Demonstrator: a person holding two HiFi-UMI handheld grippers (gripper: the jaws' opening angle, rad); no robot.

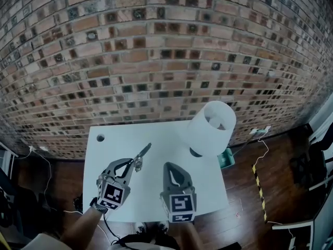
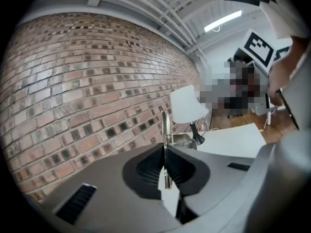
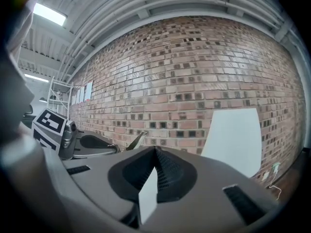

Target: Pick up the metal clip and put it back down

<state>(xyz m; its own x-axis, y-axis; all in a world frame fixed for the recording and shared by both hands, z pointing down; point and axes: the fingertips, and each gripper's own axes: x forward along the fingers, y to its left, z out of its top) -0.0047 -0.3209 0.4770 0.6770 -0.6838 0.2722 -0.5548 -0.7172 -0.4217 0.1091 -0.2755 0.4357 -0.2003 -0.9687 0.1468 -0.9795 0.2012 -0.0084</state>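
Metal clip [image 1: 144,152] is pinched in the left tongs [image 1: 135,164], held just above the white counter [image 1: 103,156] near its middle. To set it down well, lower it gently until it rests flat, then ease the grip off. It looks slim, silvery and springy, one arm jutting forward. The right tongs [image 1: 171,166] are closed and empty.

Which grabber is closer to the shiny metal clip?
Left. The left gripper pinches the metal clip between its jaws; the right gripper is shut and empty, off to the clip's right, not touching it.
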